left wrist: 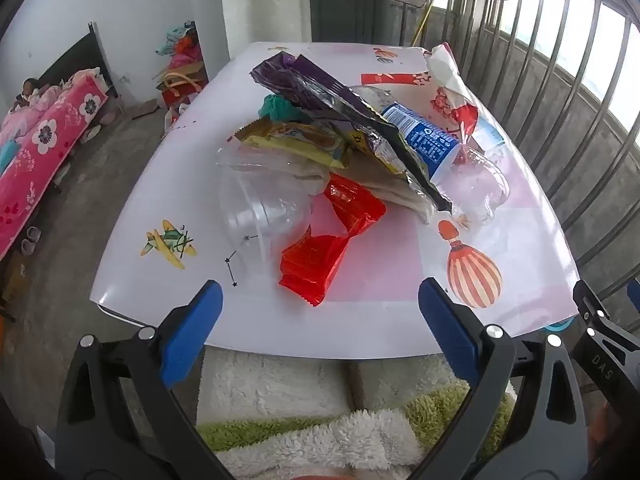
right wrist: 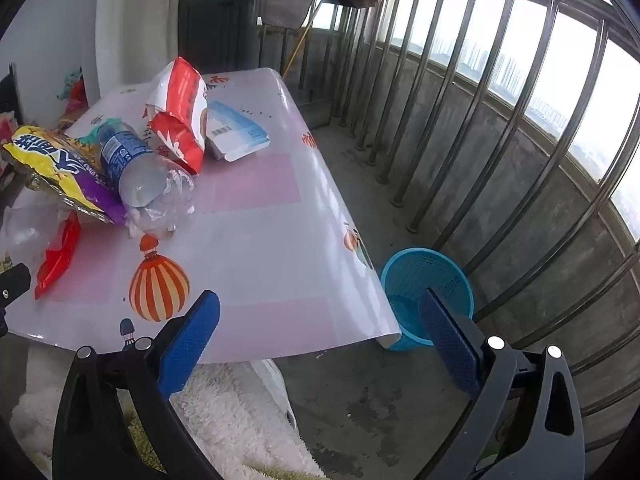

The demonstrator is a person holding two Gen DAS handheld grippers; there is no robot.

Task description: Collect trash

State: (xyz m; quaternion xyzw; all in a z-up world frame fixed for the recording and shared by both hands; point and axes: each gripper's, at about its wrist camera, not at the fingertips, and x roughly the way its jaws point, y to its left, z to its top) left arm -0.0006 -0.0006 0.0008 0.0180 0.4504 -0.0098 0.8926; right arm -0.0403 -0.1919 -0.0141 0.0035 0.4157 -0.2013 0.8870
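Observation:
A pile of trash lies on the white table (left wrist: 132, 280): a red wrapper (left wrist: 328, 240), a clear plastic cup (left wrist: 260, 208), a yellow wrapper (left wrist: 296, 140), a purple snack bag (left wrist: 340, 100), a blue-labelled plastic bottle (left wrist: 424, 136) and a red-white bag (left wrist: 448, 80). My left gripper (left wrist: 320, 324) is open and empty at the table's near edge, just short of the red wrapper. My right gripper (right wrist: 320, 332) is open and empty over the table's near right corner. A blue waste basket (right wrist: 424, 296) stands on the floor beside that corner. The bottle (right wrist: 132, 164) and red-white bag (right wrist: 180, 108) show in the right wrist view.
A white-blue packet (right wrist: 236, 128) lies at the far side of the table (right wrist: 260, 240). A metal railing (right wrist: 500, 120) runs along the right. A fluffy white-green cloth (left wrist: 312, 412) lies below the grippers. A bed with a pink cover (left wrist: 44, 152) stands at the left.

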